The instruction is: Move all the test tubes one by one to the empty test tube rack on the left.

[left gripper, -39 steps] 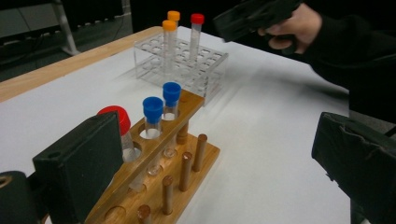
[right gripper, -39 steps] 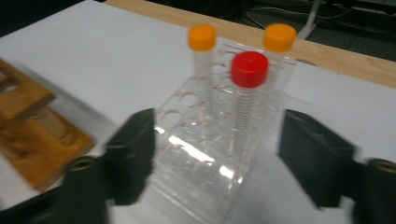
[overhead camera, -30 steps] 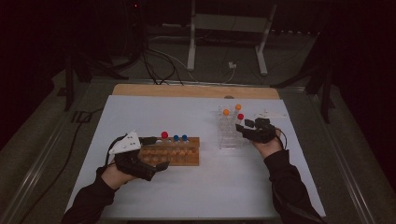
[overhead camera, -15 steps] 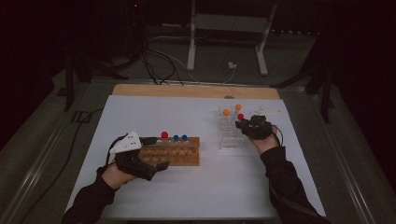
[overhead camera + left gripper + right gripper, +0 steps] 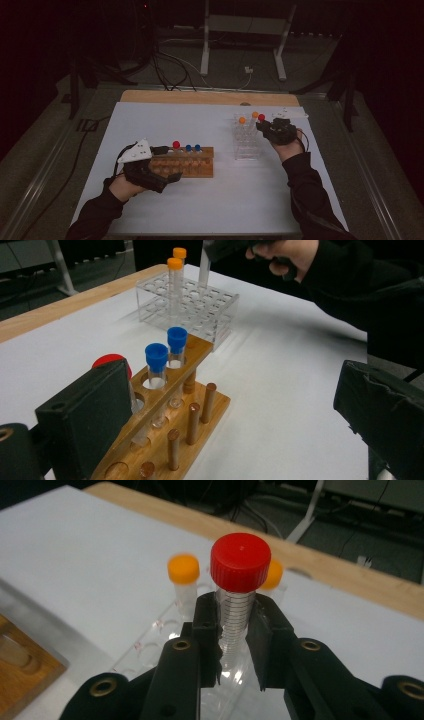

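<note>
Transfer of tubes between racks partway. Right gripper [image 5: 234, 645] is clamped on the red-capped tube [image 5: 239, 592] above the clear rack [image 5: 220, 322], where two orange-capped tubes [image 5: 174, 277] stand. Wooden rack [image 5: 197, 167] holds one red and two blue-capped tubes [image 5: 156, 365]. Left gripper [image 5: 230, 425] gapes wide, empty. Lower end of the lifted tube is hidden; direction of transfer unclear.

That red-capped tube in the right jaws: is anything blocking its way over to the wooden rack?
Nothing visible does. The red-capped tube is clamped in the right gripper above the clear rack, and only bare white table lies between it and the wooden rack.
</note>
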The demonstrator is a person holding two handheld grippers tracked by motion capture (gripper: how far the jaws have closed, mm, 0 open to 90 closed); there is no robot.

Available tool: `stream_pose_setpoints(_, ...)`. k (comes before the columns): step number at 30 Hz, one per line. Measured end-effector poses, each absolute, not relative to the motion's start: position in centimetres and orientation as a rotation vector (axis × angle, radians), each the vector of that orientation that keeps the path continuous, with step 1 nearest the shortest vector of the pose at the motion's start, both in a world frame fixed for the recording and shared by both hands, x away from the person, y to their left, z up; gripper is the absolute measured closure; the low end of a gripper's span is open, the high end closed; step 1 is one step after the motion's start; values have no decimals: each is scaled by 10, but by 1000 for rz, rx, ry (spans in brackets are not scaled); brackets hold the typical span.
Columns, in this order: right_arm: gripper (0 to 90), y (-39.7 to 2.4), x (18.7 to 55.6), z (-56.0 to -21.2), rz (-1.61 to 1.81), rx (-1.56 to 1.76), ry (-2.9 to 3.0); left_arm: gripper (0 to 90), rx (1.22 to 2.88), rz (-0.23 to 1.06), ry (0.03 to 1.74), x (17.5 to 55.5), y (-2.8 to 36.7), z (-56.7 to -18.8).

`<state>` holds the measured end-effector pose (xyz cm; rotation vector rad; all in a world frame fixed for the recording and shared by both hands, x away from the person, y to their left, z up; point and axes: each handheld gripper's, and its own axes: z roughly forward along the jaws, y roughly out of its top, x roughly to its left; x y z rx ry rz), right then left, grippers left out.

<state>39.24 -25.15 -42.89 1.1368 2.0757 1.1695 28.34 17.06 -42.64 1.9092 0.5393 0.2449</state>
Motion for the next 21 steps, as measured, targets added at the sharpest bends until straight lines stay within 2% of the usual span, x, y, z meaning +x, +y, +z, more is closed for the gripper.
stream_pose_setpoints(10,749,-247,366,-401,1230,1034,2086,29,1896,216,532,283,168,-421)
stream_pose_setpoints(21,749,-220,323,-407,1298,873,2226,30,1901,187,512,283,160,-421)
